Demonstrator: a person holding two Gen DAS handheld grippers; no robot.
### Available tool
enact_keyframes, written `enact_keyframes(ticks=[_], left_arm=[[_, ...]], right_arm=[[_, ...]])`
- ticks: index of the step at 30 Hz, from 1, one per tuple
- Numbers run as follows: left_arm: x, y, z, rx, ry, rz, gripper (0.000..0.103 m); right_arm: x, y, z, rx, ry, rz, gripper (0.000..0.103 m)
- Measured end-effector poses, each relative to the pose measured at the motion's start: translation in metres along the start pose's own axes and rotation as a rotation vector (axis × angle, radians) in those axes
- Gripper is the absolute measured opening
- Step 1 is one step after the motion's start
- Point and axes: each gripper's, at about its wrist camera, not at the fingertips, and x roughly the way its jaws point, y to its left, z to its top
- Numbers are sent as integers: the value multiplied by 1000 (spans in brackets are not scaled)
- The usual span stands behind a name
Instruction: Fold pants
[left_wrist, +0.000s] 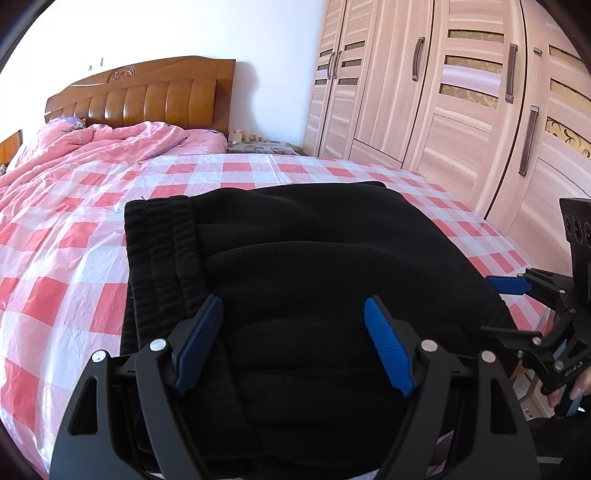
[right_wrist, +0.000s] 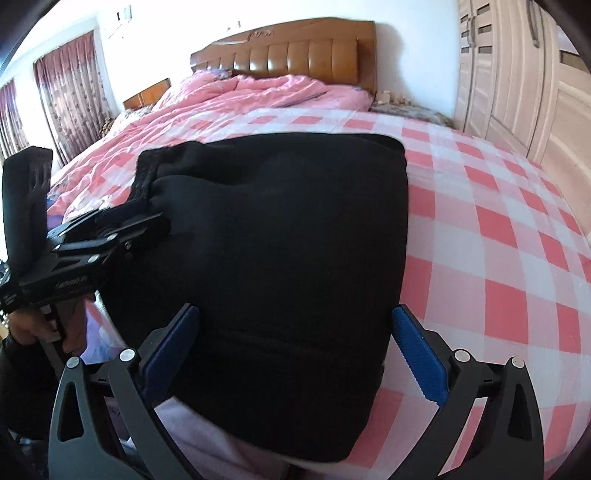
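Pink-and-white checked bed cover (left_wrist: 92, 236) is overlaid by folded black fleece pants (left_wrist: 314, 266) near the bed's foot. Both the left gripper (left_wrist: 293, 314) and right gripper (right_wrist: 295, 325) are held with fingers spread, nothing gripped.
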Motion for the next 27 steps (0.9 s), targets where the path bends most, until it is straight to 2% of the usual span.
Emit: enact_keyframes(ticks=[1, 2, 4, 6, 7, 8, 10, 12, 14, 16, 18, 20, 22, 24, 26, 27], left_arm=[[0, 0, 0, -1, 1, -1, 78], [0, 0, 1, -2, 3, 0, 78], [1, 0, 1, 0, 5, 5, 78], [1, -1, 1, 1, 6, 7, 78], [1, -1, 1, 1, 7, 7, 78], [1, -1, 1, 1, 9, 8, 78], [2, -1, 2, 3, 20, 12, 78], [3, -2, 4, 6, 30, 14, 78], [3, -2, 4, 7, 39, 15, 78], [4, -3, 5, 7, 42, 19, 78], [5, -3, 6, 8, 43, 21, 78], [5, -4, 6, 9, 47, 23, 78], [5, -3, 7, 11, 52, 24, 78], [6, -3, 8, 10, 60, 25, 78], [2, -4, 15, -24, 90, 39, 78], [-2, -5, 21, -51, 105, 47, 80]], right_arm=[[-1, -1, 3, -19, 15, 7, 99], [-7, -5, 12, -26, -7, 5, 98], [-18, -21, 36, 29, -97, -51, 98], [-21, -41, 68, 102, -170, -48, 98], [-16, -46, 83, 100, -181, -60, 99], [-5, -48, 98, 81, -169, -79, 99], [33, -54, 125, 44, -81, -120, 99], [74, -57, 143, 4, 6, -158, 98], [105, -64, 155, -15, 53, -206, 98], [122, -75, 160, 6, 69, -204, 98], [131, -88, 162, 57, 70, -161, 98], [125, -97, 164, 108, 28, -156, 98], [102, -108, 160, 207, -61, -170, 98], [71, -109, 155, 266, -124, -97, 98], [45, -96, 148, 211, -167, -50, 99], [33, -85, 144, 137, -178, -57, 99]])
